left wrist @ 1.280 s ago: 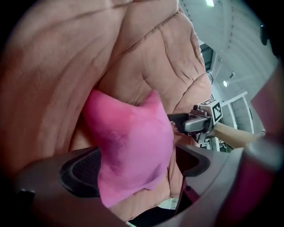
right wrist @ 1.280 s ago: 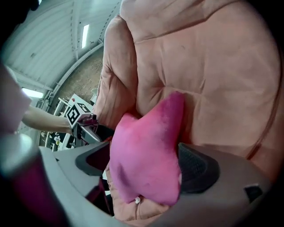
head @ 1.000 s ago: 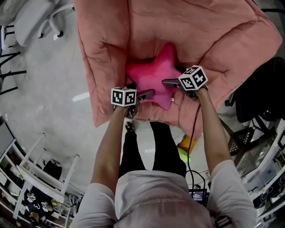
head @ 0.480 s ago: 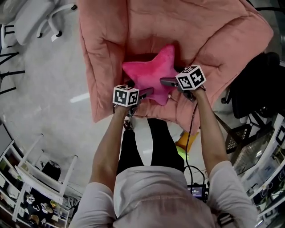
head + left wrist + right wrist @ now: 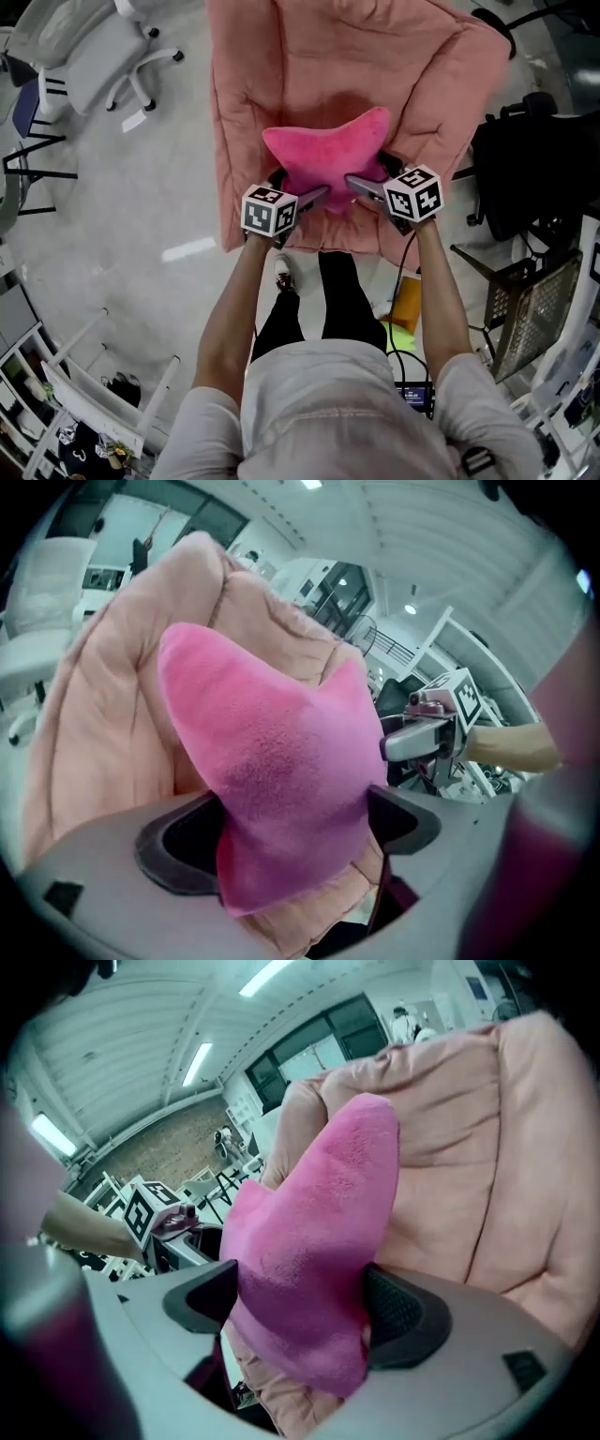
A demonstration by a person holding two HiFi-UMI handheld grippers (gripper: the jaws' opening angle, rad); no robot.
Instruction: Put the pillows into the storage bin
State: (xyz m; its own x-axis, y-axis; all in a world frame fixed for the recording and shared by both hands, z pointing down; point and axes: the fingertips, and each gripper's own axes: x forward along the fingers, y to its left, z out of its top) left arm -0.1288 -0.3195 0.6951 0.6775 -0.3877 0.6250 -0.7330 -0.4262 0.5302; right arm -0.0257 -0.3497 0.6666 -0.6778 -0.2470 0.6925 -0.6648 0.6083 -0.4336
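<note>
Evidently the star pillow (image 5: 323,155) has come up off the seat of the pink armchair (image 5: 328,56), where it lay flat a second ago. It now hangs clear of the cushion, in front of the backrest, carried by two of its points. The left gripper (image 5: 314,197) pinches the left point, with plush bunched between its pads. The right gripper (image 5: 364,186) has the right point between its jaws, which have just been closing further and now press into the fabric. Assessment: pickup is done and the carry to the storage bin remains. No bin can be identified with certainty. A wire basket (image 5: 525,309) stands at the near right, but whether it is the bin I cannot tell. Only this one pillow is visible. Also noted are a grey office chair (image 5: 94,56) at the far left and a black chair (image 5: 525,178) just right of the armchair. A cable (image 5: 405,281) trails from the right gripper toward the person's waist. Likely hindrances are the raised armchair arms flanking the pillow and the crowded right side.
</note>
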